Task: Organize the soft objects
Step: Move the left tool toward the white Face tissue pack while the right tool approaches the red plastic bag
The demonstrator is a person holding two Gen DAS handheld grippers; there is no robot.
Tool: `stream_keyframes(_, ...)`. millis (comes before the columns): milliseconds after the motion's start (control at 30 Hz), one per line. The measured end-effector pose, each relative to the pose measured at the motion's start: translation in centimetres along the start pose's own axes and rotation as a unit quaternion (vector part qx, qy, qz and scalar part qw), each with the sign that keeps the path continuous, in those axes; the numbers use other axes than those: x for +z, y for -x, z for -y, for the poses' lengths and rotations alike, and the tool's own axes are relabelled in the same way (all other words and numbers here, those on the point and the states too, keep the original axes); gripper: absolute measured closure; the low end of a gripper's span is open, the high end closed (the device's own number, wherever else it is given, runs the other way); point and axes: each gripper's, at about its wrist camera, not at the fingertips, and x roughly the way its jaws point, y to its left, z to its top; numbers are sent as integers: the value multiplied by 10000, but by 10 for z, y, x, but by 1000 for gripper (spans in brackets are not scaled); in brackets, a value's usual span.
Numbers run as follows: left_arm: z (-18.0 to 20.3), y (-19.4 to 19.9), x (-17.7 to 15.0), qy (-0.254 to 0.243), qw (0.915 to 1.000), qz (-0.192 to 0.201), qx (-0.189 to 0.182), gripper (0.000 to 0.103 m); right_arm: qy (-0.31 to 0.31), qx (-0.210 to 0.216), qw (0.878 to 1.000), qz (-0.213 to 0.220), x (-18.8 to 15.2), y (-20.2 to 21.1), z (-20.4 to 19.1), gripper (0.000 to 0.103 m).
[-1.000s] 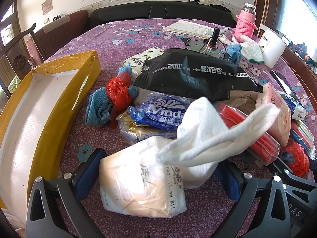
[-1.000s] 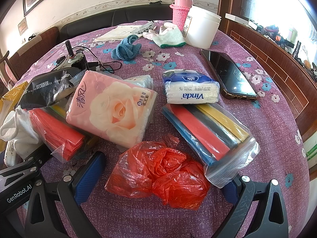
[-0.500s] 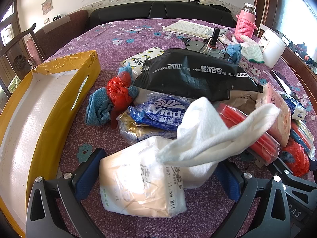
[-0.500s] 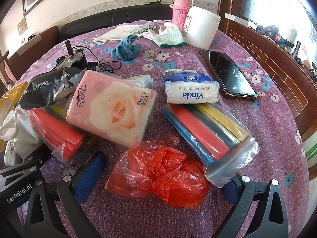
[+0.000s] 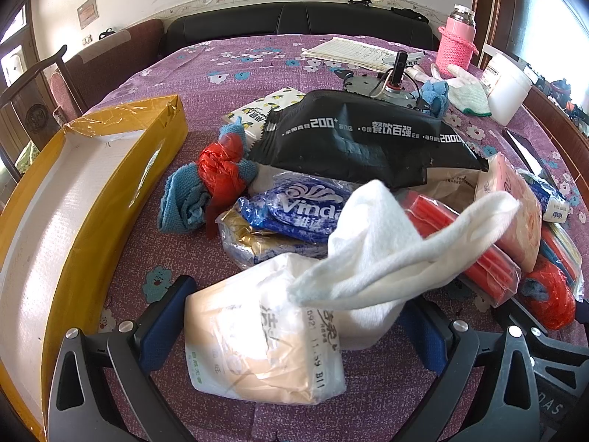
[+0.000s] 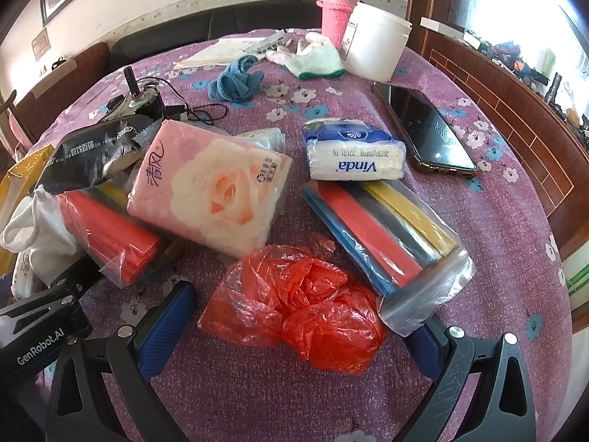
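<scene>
In the left wrist view my left gripper (image 5: 294,316) is open, its blue pads either side of a beige tissue pack (image 5: 257,335) with a white cloth (image 5: 383,246) draped over it. Beyond lie a blue Vinda pack (image 5: 298,210), a red bag knotted with a blue towel (image 5: 217,176) and a black pouch (image 5: 360,140). In the right wrist view my right gripper (image 6: 294,324) is open around a crumpled red plastic bag (image 6: 305,305). A pink rose tissue pack (image 6: 210,188), a white Vinda pack (image 6: 353,154) and a zip bag of coloured strips (image 6: 386,235) lie beyond.
A long yellow box (image 5: 73,199) with a white inside lies at the left. A phone (image 6: 423,129), white tub (image 6: 375,44), pink bottle (image 6: 337,3), white glove (image 6: 316,60), blue rag (image 6: 235,81) and a motor with wires (image 6: 140,99) sit further back on the purple cloth.
</scene>
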Motion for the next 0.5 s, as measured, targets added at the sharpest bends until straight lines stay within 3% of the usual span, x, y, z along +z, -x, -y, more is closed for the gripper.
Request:
stream_keyframes(100, -5, 0, 0, -17, 10000, -16, -50, 0, 55, 39, 10000, -22, -1, 0, 1, 1)
stream_keyframes(267, -5, 13, -13, -771, 9945, -413, -581, 0, 154, 120, 9998, -15, -10, 7, 2, 1)
stream_keyframes(500, -4, 26, -33, -810, 9954, -248, -456, 0, 167, 110, 9997, -123, -19, 14, 1, 1)
